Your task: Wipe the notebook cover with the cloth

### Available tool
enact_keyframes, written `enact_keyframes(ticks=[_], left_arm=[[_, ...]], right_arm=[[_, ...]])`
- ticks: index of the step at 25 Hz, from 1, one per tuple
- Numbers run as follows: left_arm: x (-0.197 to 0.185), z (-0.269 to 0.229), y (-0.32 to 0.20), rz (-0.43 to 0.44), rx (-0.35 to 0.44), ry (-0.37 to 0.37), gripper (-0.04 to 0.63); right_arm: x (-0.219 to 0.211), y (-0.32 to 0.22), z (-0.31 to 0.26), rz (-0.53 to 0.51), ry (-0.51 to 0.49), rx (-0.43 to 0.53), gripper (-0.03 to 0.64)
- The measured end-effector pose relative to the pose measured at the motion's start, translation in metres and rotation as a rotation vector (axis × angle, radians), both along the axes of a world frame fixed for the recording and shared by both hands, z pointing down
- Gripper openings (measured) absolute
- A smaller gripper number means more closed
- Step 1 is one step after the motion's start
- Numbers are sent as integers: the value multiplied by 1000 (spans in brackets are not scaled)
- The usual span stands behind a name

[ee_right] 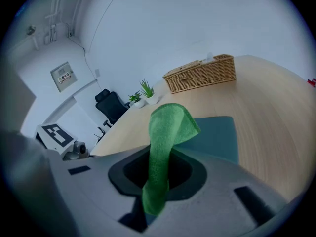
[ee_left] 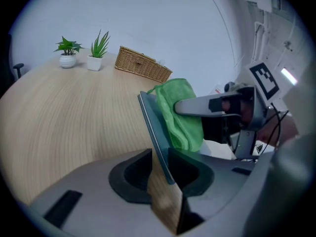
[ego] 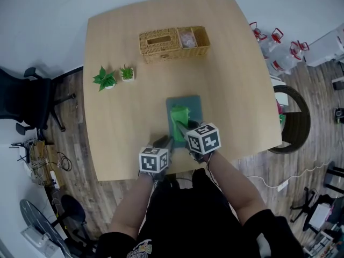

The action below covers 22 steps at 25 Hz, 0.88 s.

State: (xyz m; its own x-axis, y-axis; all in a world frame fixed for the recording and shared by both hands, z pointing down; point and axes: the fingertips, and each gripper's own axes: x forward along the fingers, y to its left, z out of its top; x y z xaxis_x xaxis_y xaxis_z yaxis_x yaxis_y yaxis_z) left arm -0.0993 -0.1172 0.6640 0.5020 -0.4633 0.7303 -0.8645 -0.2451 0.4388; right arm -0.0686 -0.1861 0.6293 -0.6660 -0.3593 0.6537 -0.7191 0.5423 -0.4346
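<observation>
Two grips carry this moment, and either could spoil the wipe. The left gripper [ego: 163, 142] has its jaws clamped on the near edge of the teal notebook [ego: 192, 105], which lies near the middle of the counter [ego: 118, 122], well short of the wicker basket [ego: 173, 43] and the two small potted plants [ego: 114, 77]. The right gripper [ego: 180, 127] has its jaws pinched shut on the green cloth [ego: 179, 116], whose free end bunches forward onto the cover.

The main risk is probably the cloth. In the right gripper view only a narrow folded strip [ee_right: 163, 147] passes between the jaws, so drag across the cover could tug it loose or roll it into a wad that wipes only a thin stripe. If the bunch folds back under pressure, the hard tips of the jaws might scrape the cover instead of the fabric.

The notebook is the second worry. It is held at one edge only [ee_left: 154, 132], so a sideways stroke could swing its far end round that hold, and a firm push away could drag it out of the jaws. It cannot be told from these views whether the pinched edge is raised off the counter. If it is, pressing down with the cloth may bend the cover.
</observation>
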Motion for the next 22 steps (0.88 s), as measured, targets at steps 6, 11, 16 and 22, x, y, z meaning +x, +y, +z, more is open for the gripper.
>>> enact_keyframes(ticks=[6,11,16,22], left_arm=[[0,0,-1,2,-3,5,95],[-2,2,-1,3,-7,8,95],[-2,2,-1,3,-10,8,95],[-1,1,-1,2,-5,6,95]], right_arm=[[-28,-2,17,-65,34,-36,63],[-30,-4,24,-71,48,-47,63],[-24,-6,25,-56,43,-51,63],[-1,-11,24,-7,36,-56,63]])
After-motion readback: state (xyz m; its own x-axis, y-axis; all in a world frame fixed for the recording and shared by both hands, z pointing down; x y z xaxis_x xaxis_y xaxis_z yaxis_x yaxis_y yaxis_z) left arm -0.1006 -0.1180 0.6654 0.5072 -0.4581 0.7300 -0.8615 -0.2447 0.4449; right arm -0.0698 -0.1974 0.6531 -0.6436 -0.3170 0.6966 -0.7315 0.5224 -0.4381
